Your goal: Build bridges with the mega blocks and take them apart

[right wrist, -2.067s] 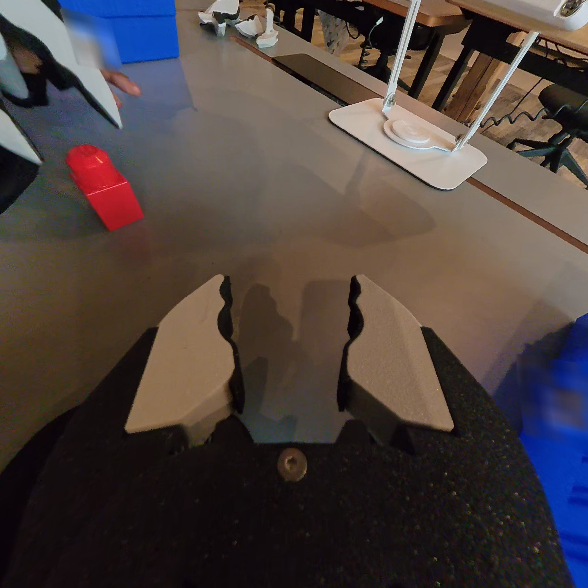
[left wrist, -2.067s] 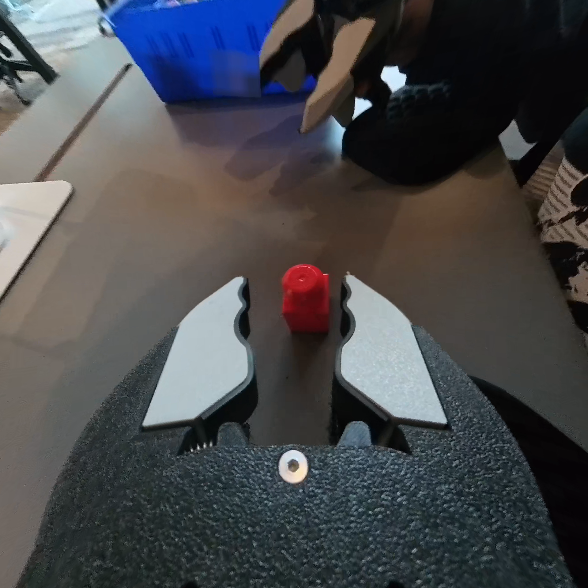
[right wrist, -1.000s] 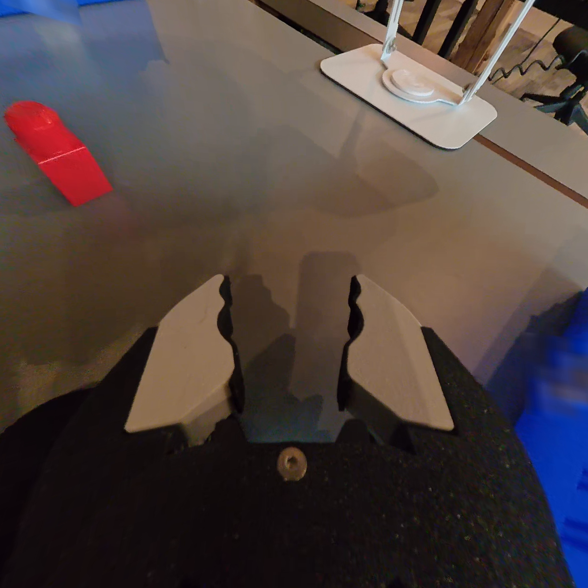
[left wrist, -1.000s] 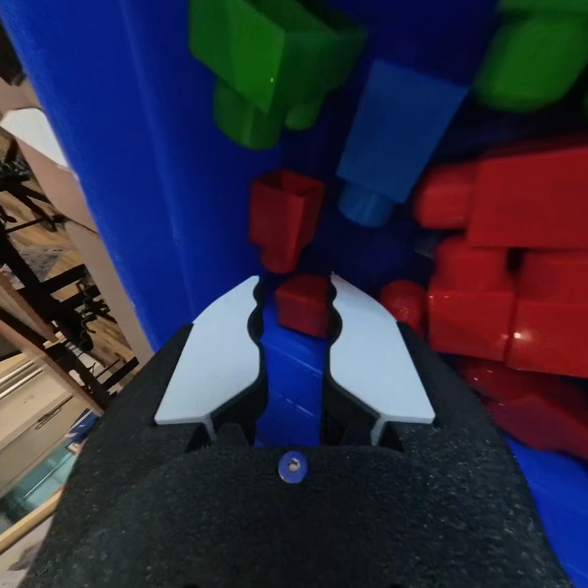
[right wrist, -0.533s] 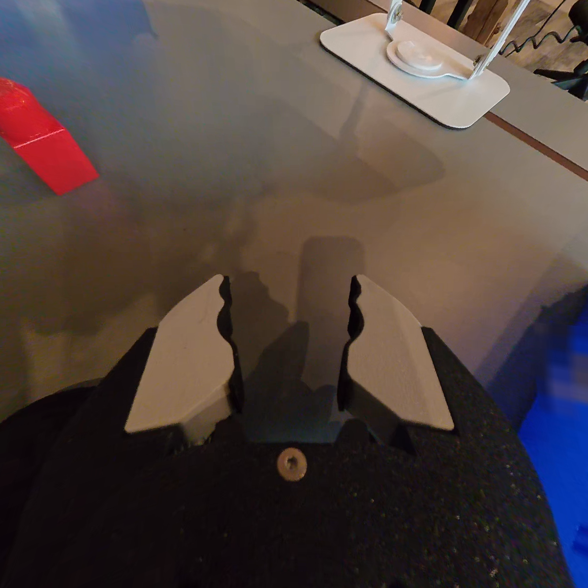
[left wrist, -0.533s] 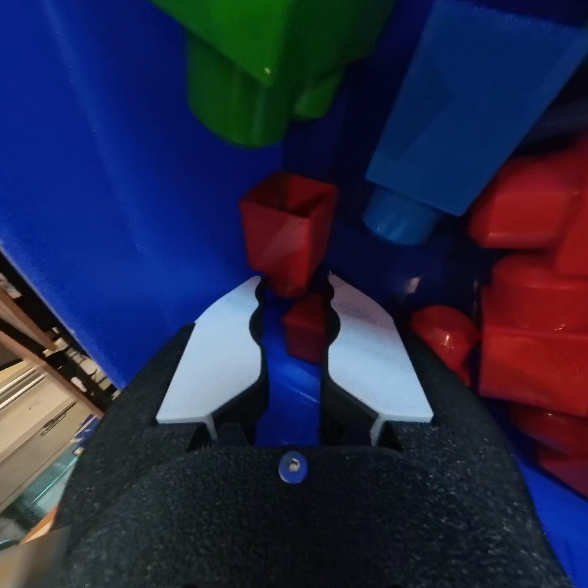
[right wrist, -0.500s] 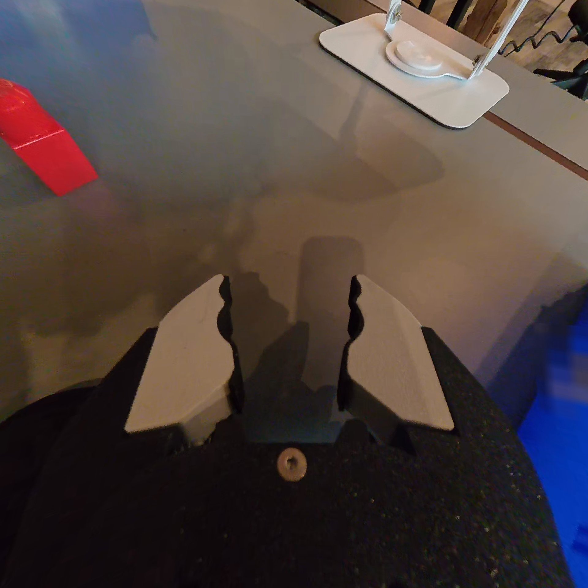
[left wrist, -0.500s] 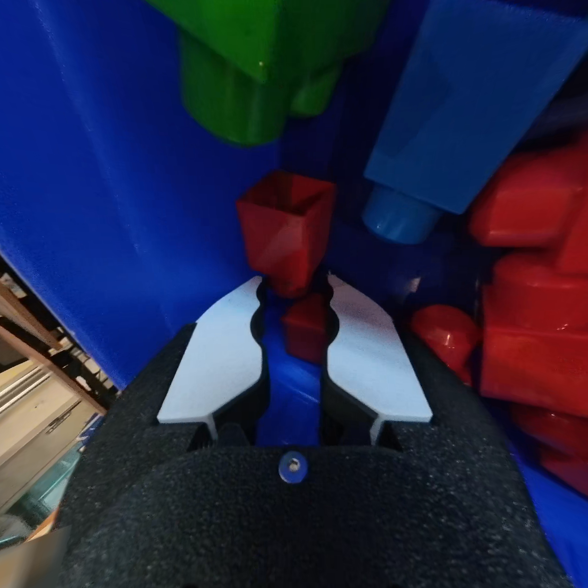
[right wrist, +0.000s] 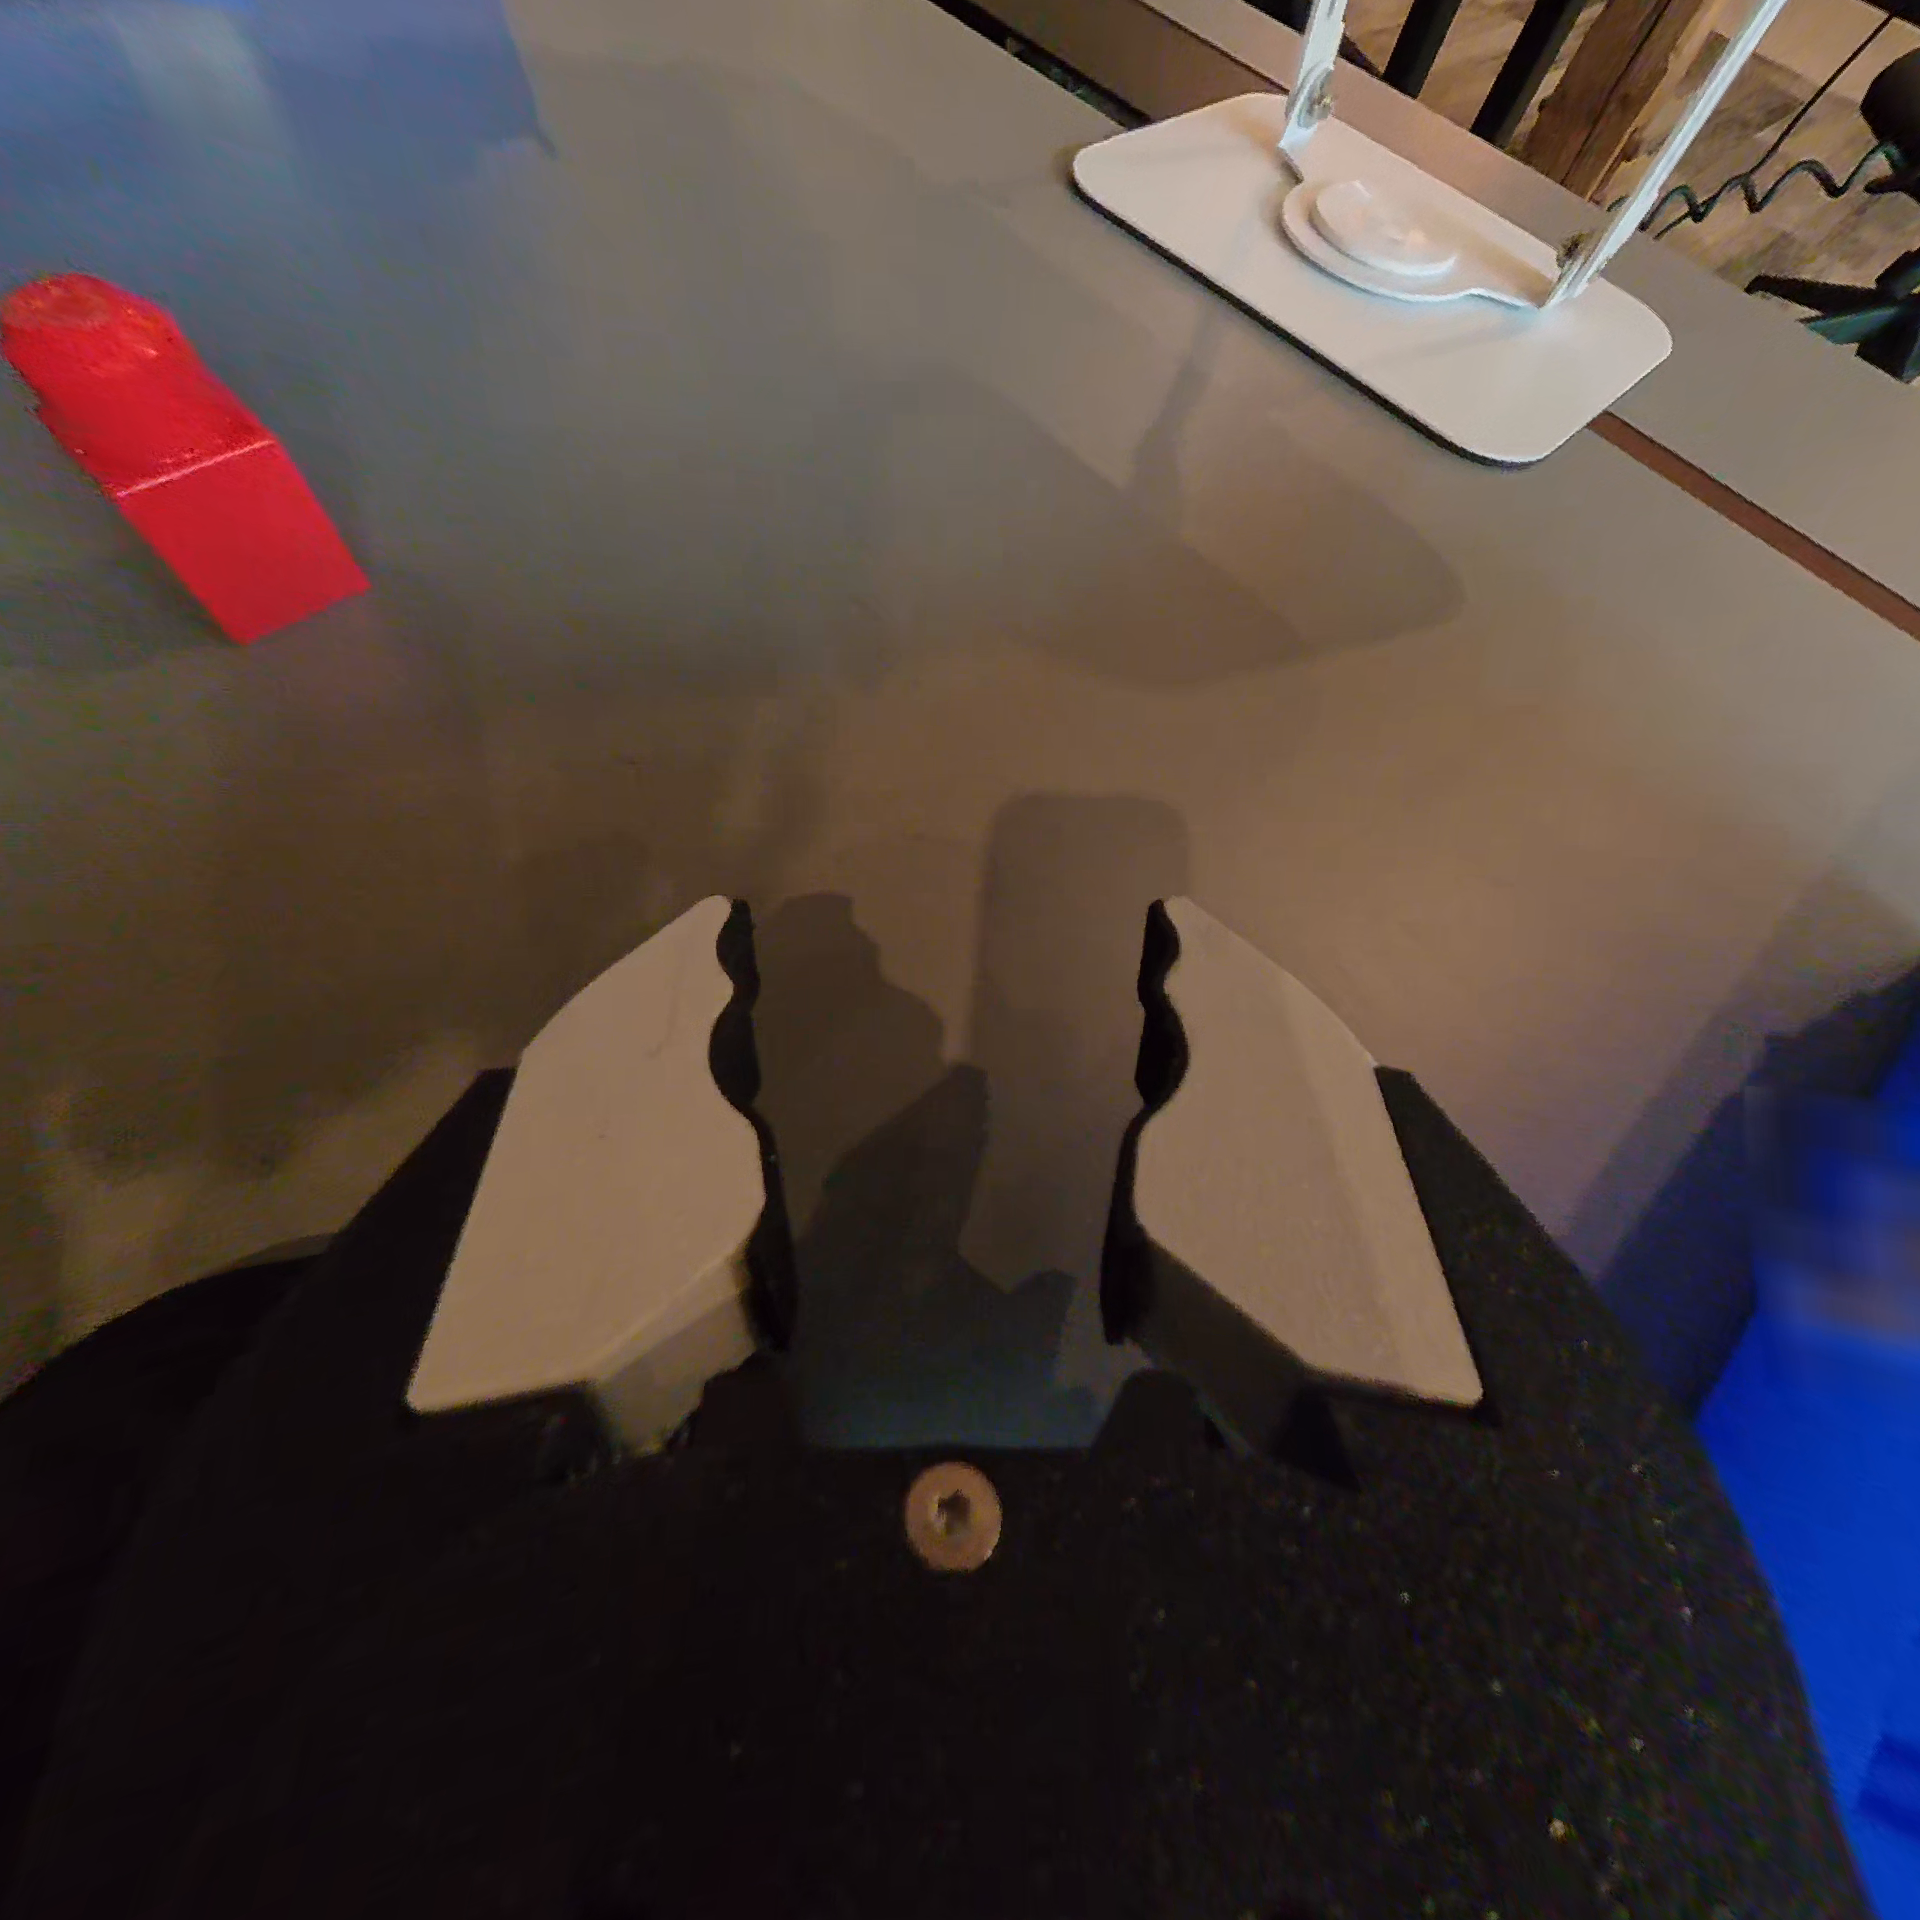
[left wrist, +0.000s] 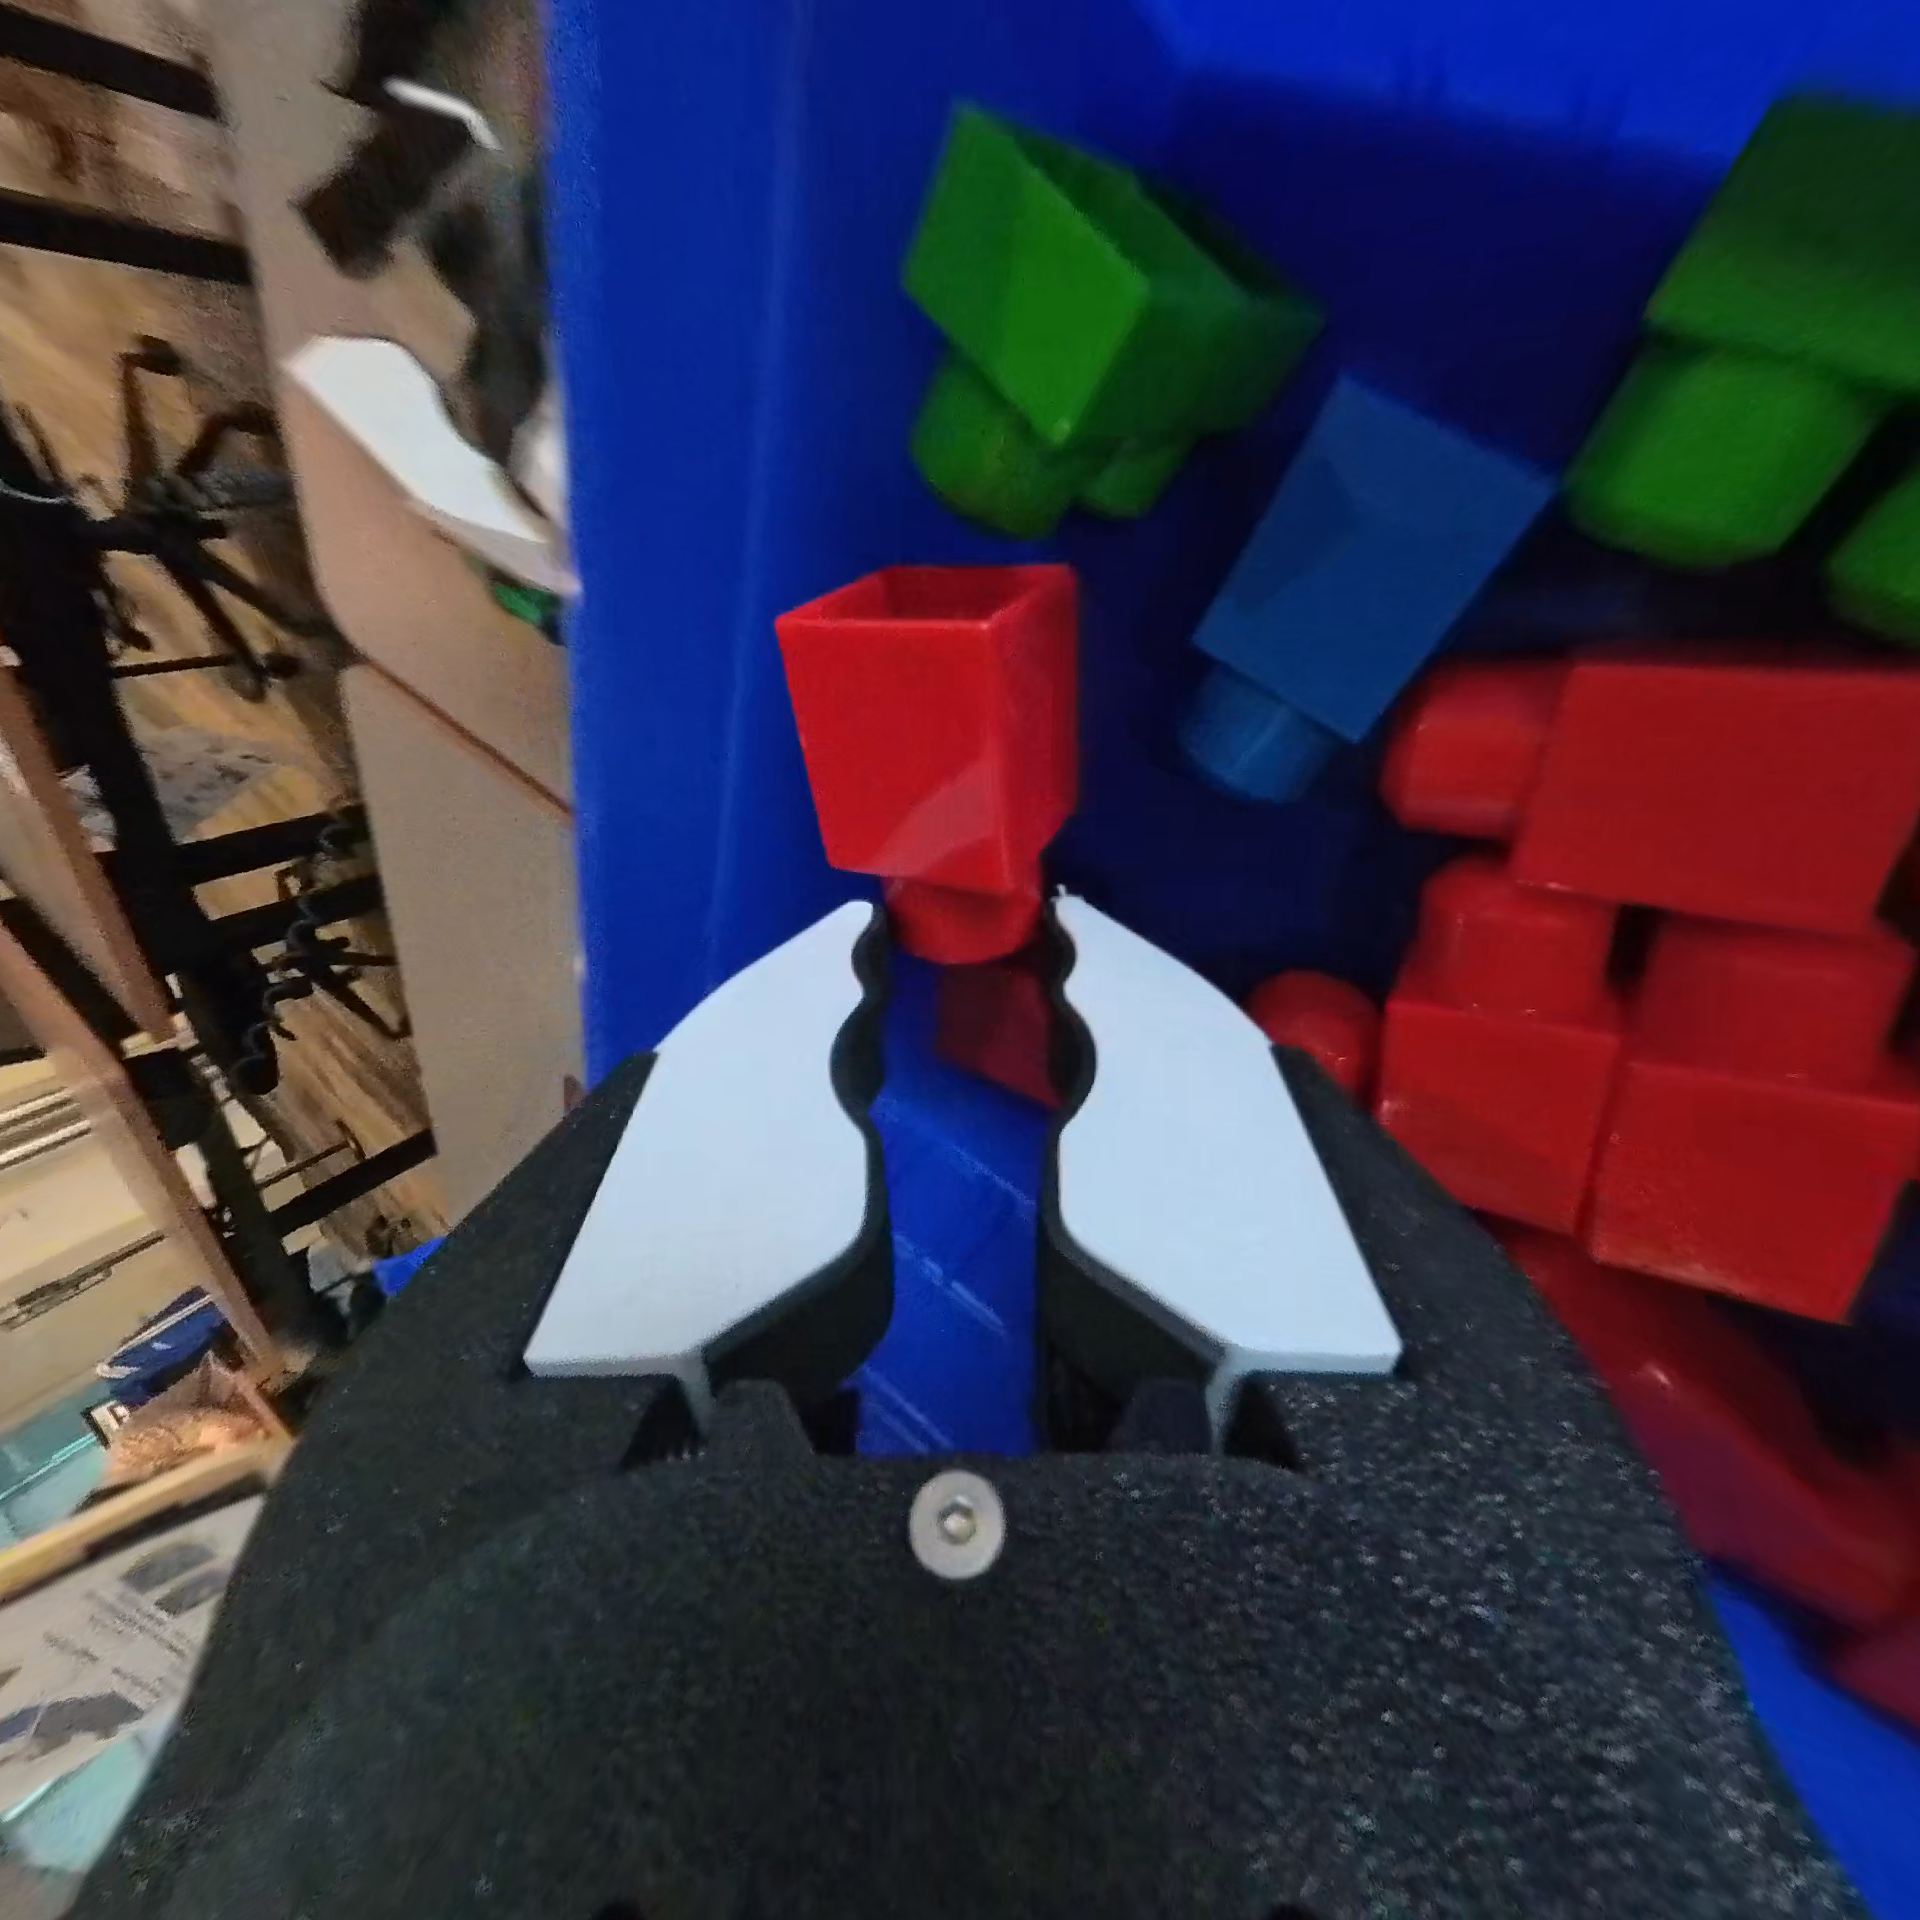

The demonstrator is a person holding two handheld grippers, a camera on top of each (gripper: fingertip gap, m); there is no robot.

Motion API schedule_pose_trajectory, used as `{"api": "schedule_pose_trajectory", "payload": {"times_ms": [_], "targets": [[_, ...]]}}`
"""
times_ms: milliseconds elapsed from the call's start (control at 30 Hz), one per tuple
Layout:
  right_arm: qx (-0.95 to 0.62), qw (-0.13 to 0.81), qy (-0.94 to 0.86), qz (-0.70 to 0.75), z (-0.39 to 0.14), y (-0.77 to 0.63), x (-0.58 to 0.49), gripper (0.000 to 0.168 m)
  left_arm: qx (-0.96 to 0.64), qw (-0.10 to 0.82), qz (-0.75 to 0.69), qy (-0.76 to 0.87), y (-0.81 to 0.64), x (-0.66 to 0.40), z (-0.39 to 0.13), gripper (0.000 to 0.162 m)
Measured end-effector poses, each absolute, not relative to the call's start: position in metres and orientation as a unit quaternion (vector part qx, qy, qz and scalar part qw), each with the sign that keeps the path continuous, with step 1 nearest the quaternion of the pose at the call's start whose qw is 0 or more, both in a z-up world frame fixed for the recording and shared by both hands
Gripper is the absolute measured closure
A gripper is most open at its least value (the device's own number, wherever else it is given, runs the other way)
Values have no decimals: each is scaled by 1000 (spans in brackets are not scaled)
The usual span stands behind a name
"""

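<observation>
In the left wrist view my left gripper (left wrist: 966, 920) is shut on the stud of a small red single-stud block (left wrist: 925, 727). It holds the block open side away from me, beside the inner wall of the blue bin (left wrist: 727, 416). Another dark red block (left wrist: 997, 1029) lies lower, seen between the fingers. In the right wrist view my right gripper (right wrist: 945, 935) is open and empty, just above the grey table (right wrist: 935, 623). A red single-stud block (right wrist: 177, 457) lies on its side at the far left of the table.
The bin holds a pile of red blocks (left wrist: 1714, 987), green blocks (left wrist: 1081, 332) and a blue block (left wrist: 1351, 582). A white lamp base (right wrist: 1371, 281) stands at the table's far edge. The blue bin's edge (right wrist: 1829, 1351) is at the right gripper's right. One gripper's finger ends stand about 65 centimeters off the other's. To reach the white lamp base (right wrist: 1371, 281) in a straight line is about 35 centimeters for my right fingers, about 55 centimeters for my left.
The left gripper closed in on the small red block's stud, gripped it and drew back; the bin's contents now look farther away. The right gripper has barely moved.
</observation>
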State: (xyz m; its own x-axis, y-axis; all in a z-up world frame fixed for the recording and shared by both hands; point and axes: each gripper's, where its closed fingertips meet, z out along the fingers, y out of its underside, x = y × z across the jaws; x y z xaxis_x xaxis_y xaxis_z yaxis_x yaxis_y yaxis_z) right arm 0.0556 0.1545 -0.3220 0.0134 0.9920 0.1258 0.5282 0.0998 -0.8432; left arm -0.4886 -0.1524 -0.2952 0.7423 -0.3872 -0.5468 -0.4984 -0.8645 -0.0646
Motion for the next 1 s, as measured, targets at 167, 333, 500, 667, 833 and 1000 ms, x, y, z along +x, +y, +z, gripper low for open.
{"api": "schedule_pose_trajectory", "payload": {"times_ms": [167, 333, 500, 667, 833, 1000], "targets": [[-587, 385, -642, 308, -319, 148, 53, 97, -905, 215, 297, 217, -131, -450, -248, 134], [-572, 388, -652, 312, -314, 141, 49, 98, -864, 351, 277, 232, -92, -366, -208, 135], [-550, 397, -664, 315, -300, 130, 45, 98, -832, 442, 216, 258, -63, -272, -186, 135], [-501, 401, -695, 325, -269, 100, 40, 97, -814, 465, 180, 299, -47, -191, -187, 135], [-427, 394, -729, 362, -224, 57, 27, 97, -805, 472, 140, 332, -35, -126, -204, 134], [-367, 373, -753, 398, -194, 16, 9, 99, -800, 472, 94, 357, -30, -75, -225, 134]]}}
